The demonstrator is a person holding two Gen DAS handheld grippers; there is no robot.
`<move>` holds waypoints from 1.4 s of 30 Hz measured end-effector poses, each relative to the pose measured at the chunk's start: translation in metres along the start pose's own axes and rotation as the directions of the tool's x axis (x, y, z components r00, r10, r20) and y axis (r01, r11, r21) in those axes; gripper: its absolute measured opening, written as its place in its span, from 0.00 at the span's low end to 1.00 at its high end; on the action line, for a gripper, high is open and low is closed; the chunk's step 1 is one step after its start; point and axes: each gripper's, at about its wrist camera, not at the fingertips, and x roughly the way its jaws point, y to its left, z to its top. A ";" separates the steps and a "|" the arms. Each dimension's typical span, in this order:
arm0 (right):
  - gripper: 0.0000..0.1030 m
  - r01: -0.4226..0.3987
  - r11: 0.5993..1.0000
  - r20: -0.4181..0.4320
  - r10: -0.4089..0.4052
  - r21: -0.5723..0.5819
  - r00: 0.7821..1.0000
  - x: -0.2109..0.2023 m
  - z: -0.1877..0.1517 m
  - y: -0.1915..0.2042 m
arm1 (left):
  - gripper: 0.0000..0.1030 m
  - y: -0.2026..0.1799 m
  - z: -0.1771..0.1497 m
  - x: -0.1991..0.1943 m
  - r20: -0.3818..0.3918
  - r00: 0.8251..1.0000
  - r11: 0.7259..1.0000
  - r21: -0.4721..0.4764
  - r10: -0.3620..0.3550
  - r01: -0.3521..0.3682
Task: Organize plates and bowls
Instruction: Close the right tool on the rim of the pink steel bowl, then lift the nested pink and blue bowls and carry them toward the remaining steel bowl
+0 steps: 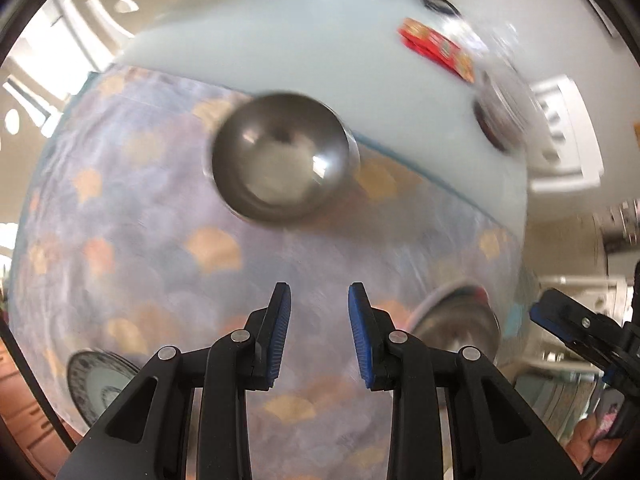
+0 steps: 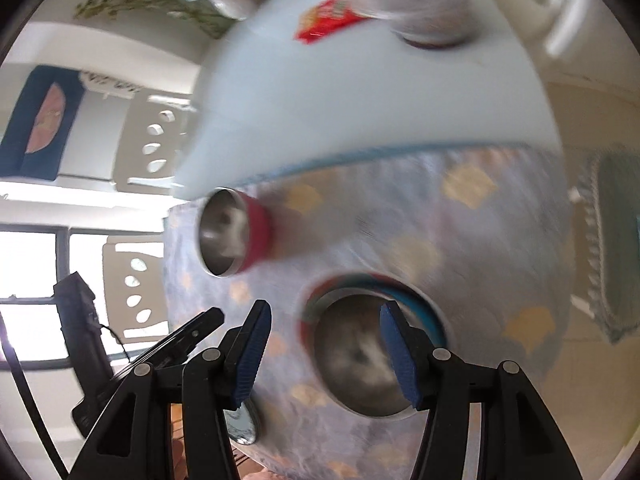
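Both hand-held grippers are empty, so this looks like a pause between pickups. The left hand-held gripper [image 1: 319,332] hangs over the patterned cloth [image 1: 140,240] on the table [image 1: 300,40], its jaws narrowly parted on nothing, short of a steel bowl [image 1: 280,160]. The right hand-held gripper [image 2: 326,354] (jaws apart) hovers above a second bowl [image 2: 360,356] on a plate [image 2: 416,300]. Next: lower onto a rim.

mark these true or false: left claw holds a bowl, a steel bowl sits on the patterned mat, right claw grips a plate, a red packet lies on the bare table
1. The left claw holds a bowl. False: nothing is between its fingers.
2. A steel bowl sits on the patterned mat. True.
3. The right claw grips a plate. False: it is empty, above a second steel bowl.
4. A red packet lies on the bare table. True.
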 end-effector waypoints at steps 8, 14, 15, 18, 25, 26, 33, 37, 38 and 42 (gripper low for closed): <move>0.54 -0.022 0.996 -0.064 0.017 -0.082 0.998 0.045 0.024 0.059 | 0.26 0.045 0.039 -0.001 0.022 0.999 0.998 -0.053 0.024 -0.023; 0.54 -0.037 0.996 -0.104 0.028 -0.086 0.994 0.079 0.032 0.079 | 0.31 0.064 0.058 0.010 0.002 1.000 0.999 -0.050 0.014 -0.014; 0.54 -0.037 0.996 -0.108 0.028 -0.080 0.994 0.084 0.033 0.081 | 0.31 0.066 0.060 0.012 -0.001 1.000 0.999 -0.046 0.016 -0.016; 0.54 -0.029 0.997 -0.120 0.021 -0.067 0.993 0.098 0.038 0.084 | 0.31 0.074 0.070 0.023 -0.027 1.000 0.999 -0.035 0.015 -0.015; 0.54 0.006 1.000 -0.155 -0.009 -0.017 0.988 0.138 0.048 0.084 | 0.31 0.078 0.084 0.056 -0.093 0.996 1.000 0.001 0.003 -0.003; 0.54 0.014 1.000 -0.165 -0.016 -0.009 0.986 0.145 0.049 0.082 | 0.31 0.077 0.085 0.060 -0.102 0.995 1.000 0.004 0.002 -0.001; 0.54 0.057 0.998 -0.212 -0.054 0.009 0.976 0.183 0.061 0.077 | 0.31 0.075 0.089 0.092 -0.158 0.987 1.000 0.019 -0.009 0.012; 0.54 0.075 0.997 -0.222 -0.074 -0.005 0.972 0.195 0.067 0.077 | 0.31 0.075 0.088 0.104 -0.182 0.982 0.999 -0.005 -0.047 0.047; 0.54 0.079 0.997 -0.224 -0.080 -0.010 0.971 0.198 0.068 0.078 | 0.31 0.074 0.087 0.106 -0.182 0.982 0.999 -0.001 -0.044 0.044; 0.54 0.088 0.996 -0.238 -0.089 -0.016 0.967 0.208 0.069 0.076 | 0.31 0.072 0.087 0.110 -0.191 0.979 0.998 -0.015 -0.067 0.065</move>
